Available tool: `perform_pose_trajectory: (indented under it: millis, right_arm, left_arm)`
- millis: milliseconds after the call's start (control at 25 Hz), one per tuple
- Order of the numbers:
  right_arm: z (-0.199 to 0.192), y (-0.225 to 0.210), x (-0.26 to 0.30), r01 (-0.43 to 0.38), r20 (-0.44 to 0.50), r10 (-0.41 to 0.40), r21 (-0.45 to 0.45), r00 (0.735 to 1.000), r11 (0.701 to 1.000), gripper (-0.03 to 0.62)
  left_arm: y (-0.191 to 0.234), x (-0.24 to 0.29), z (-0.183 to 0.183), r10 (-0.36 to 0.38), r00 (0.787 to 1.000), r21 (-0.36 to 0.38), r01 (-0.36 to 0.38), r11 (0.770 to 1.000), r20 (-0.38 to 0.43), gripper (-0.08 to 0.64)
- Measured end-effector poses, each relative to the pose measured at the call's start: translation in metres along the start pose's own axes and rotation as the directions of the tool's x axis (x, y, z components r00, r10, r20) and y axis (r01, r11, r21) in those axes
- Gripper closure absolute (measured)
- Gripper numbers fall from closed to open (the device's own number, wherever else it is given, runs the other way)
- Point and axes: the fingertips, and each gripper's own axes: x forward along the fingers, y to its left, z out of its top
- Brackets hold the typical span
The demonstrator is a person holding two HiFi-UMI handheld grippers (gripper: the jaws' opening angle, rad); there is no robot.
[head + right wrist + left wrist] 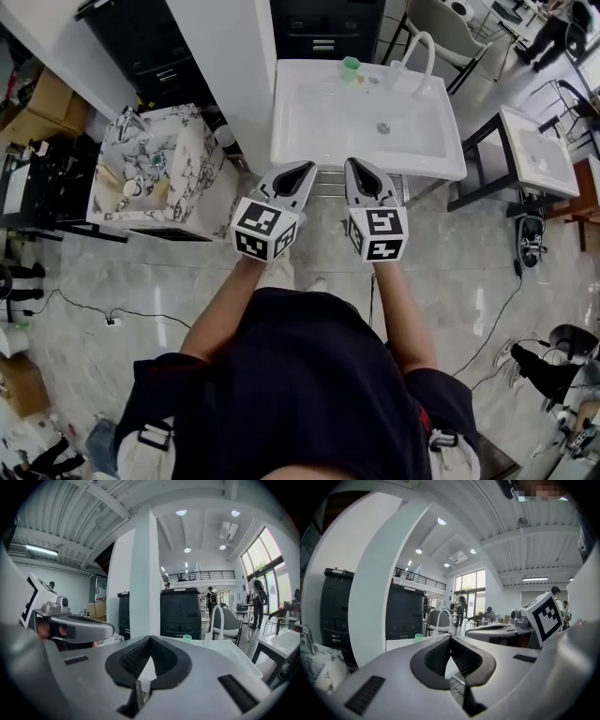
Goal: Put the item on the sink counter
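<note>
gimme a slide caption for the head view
Person holds left gripper and right gripper, both shut and empty, before a white rectangular sink bearing a small green cup.

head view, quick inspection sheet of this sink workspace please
surface: white sink, faucet at its back rim
job's things: green cup stands on the sink's back edge; neither tool holds anything
clutter: small items in the marble-patterned basin at left
grippers: left tool shut; right tool shut; both short of the sink's front edge
cables: floor cable at left, another cable at right
surroundings: second sink, dark cabinets, cardboard boxes
</note>
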Motion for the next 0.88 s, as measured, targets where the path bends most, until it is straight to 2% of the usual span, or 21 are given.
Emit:
perform_pose_trajectory:
  millis: [880]
  right_arm:
    - [-0.008,-0.001,-0.029,0.014,0.017,-0.014,0.006,1.0,1.0,0.558]
  left_arm:
    - [-0.026,-0.006,-0.009,-0.028,1.0,0.004,0.028,1.0,-0.005,0.549]
